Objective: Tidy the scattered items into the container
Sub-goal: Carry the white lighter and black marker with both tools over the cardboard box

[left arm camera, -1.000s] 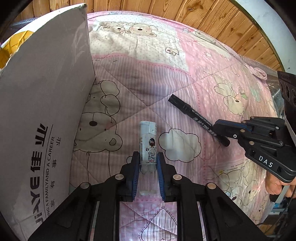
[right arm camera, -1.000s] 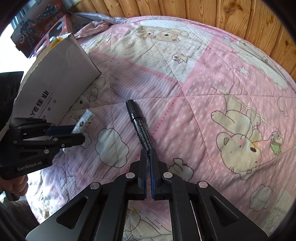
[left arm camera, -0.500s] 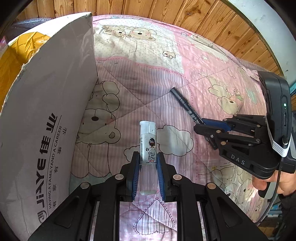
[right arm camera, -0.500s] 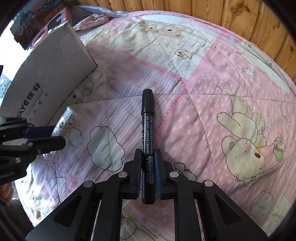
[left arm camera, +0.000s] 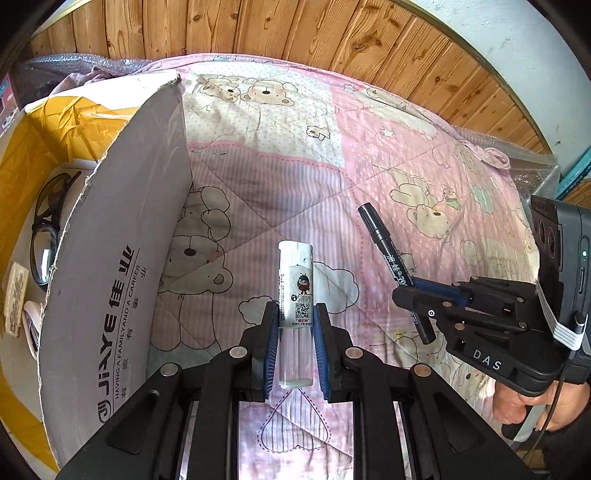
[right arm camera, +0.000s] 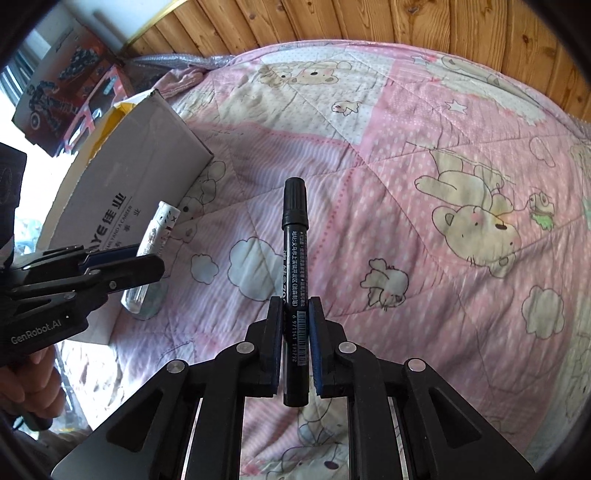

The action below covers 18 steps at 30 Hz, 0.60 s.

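My left gripper [left arm camera: 294,325] is shut on a clear lighter [left arm camera: 295,288] with a white cap and a printed label, held above the pink quilt. The lighter [right arm camera: 155,236] and left gripper [right arm camera: 122,258] also show at the left of the right wrist view. My right gripper [right arm camera: 296,321] is shut on a black marker [right arm camera: 294,266], cap pointing away. In the left wrist view the marker [left arm camera: 384,243] sticks out of the right gripper [left arm camera: 417,291]. The cardboard box [left arm camera: 110,258] stands at left, its yellow-lined inside partly visible.
Inside the box lie black glasses [left arm camera: 46,229] and a small white item [left arm camera: 29,325]. The bear-print quilt [right arm camera: 406,184] covers the bed, with a wooden wall [left arm camera: 295,29] behind. A red toy carton [right arm camera: 62,85] sits beyond the box. A hand [left arm camera: 517,406] grips the right handle.
Both grippers have risen off the quilt with their items. The marker, lying on the quilt a second ago, now hangs lifted in the right gripper. The box interior has come into view.
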{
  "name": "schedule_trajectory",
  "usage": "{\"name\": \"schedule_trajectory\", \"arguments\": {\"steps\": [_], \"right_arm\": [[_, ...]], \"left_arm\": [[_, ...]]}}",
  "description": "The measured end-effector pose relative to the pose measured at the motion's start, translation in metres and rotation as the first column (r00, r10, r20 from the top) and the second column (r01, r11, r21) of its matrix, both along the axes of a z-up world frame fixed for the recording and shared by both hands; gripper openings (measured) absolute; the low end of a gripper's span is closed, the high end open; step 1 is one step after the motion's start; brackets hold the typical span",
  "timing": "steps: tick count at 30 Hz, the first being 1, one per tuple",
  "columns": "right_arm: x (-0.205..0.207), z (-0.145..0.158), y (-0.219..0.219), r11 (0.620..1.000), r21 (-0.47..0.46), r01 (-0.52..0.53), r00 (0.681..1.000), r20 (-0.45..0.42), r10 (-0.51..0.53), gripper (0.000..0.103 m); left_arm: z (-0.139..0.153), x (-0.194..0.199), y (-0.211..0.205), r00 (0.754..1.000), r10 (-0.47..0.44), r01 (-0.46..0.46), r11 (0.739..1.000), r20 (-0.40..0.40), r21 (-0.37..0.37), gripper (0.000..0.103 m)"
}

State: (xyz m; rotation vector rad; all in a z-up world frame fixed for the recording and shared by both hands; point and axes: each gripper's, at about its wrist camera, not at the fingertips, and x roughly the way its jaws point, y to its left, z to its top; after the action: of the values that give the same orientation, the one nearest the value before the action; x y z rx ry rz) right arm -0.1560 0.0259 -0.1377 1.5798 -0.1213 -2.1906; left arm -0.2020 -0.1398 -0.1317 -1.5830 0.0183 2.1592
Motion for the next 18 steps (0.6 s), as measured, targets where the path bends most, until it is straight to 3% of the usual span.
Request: {"name": "schedule_trajectory", "arguments": {"steps": [18], "right_arm": [[0.06, 0.027, -0.029, 0.991, -0.09, 0.104, 0.995, 0.006, -0.103, 0.013]], "left_arm": [[0.03, 0.035, -0.024, 1.0, 0.004, -0.002, 0.999, -0.027, 0.047, 0.019]]}}
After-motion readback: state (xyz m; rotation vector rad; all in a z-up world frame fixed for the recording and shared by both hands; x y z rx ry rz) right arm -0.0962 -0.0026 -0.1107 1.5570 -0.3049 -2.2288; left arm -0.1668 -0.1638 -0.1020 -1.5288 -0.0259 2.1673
